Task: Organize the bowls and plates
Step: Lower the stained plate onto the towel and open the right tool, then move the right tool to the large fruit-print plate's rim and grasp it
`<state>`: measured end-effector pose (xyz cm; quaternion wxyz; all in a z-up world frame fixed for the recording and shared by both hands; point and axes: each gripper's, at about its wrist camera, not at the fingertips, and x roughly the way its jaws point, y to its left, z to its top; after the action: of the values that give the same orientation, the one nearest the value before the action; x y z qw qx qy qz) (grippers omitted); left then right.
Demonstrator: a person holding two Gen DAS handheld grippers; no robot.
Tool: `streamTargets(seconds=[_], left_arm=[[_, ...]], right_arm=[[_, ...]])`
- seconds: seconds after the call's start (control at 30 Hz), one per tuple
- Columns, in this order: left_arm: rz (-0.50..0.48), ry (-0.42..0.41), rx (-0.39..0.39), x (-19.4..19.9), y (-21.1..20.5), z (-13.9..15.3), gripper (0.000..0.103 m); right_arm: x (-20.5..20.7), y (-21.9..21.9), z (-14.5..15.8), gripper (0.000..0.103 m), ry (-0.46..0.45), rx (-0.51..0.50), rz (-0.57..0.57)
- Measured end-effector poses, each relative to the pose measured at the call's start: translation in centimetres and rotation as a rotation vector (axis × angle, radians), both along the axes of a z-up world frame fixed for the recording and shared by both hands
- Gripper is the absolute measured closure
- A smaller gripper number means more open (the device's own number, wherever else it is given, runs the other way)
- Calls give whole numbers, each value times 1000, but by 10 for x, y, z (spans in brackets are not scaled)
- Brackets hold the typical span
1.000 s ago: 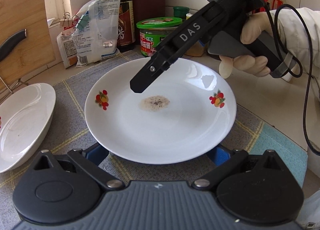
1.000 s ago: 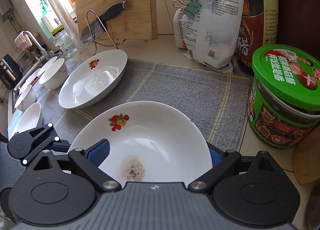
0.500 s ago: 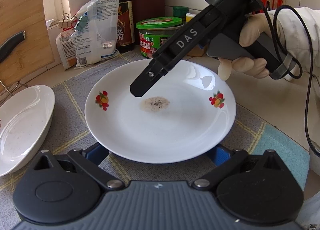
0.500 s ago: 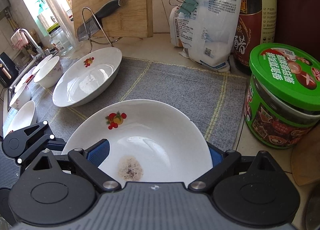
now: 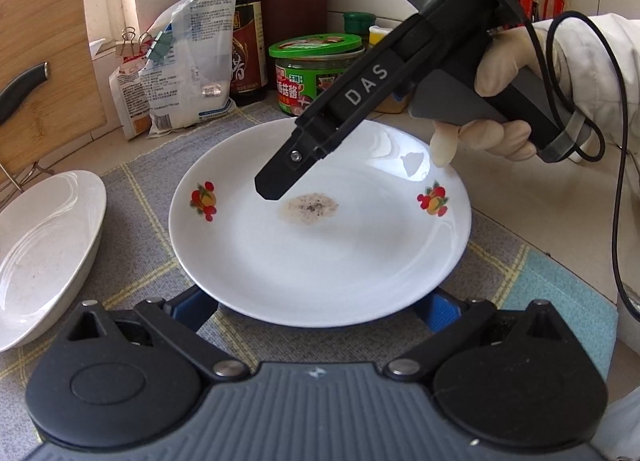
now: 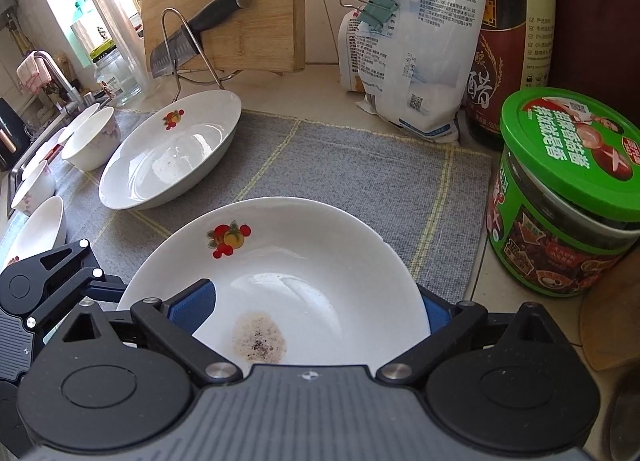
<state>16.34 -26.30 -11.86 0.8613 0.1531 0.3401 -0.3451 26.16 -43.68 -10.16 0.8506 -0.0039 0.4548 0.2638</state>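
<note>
Lettering "DAS" marks the right gripper [image 5: 272,189], fingers spread wide over the plate [image 5: 320,261].

Both views ride on handheld grippers and look steeply down over their own linkages, close to a fruit-patterned white plate [image 5: 320,245] on a grey mat [image 6: 352,165]. The left wrist view faces the tiled back wall and takes in the right gripper [image 5: 276,185] crossing from the upper right. The right wrist view faces along the counter toward the sink; the two share the plate, the green-lidded jar [image 6: 560,197] and the clipped bags [image 5: 188,65] (seen from roughly crossing directions).
</note>
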Motion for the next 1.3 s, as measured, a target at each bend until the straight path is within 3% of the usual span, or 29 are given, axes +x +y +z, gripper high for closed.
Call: streamTargets(seconds=[0.37,0.73,1.03,1.3], left_arm=[[6,-20,5,-7,6,6,1],[99,-63,19,-29,31,32,1],[249,-93,-53,-54,82,65,1],[257,-112,-66,-82,138,69,1]], right_arm=[[-11,1,9,0,-28,-104,-52],[-55,13,54,0,-209,-171,-132],[-86,61,72,0,-307,-154,-112],[-117,118,72,0,-289,-129,-145]])
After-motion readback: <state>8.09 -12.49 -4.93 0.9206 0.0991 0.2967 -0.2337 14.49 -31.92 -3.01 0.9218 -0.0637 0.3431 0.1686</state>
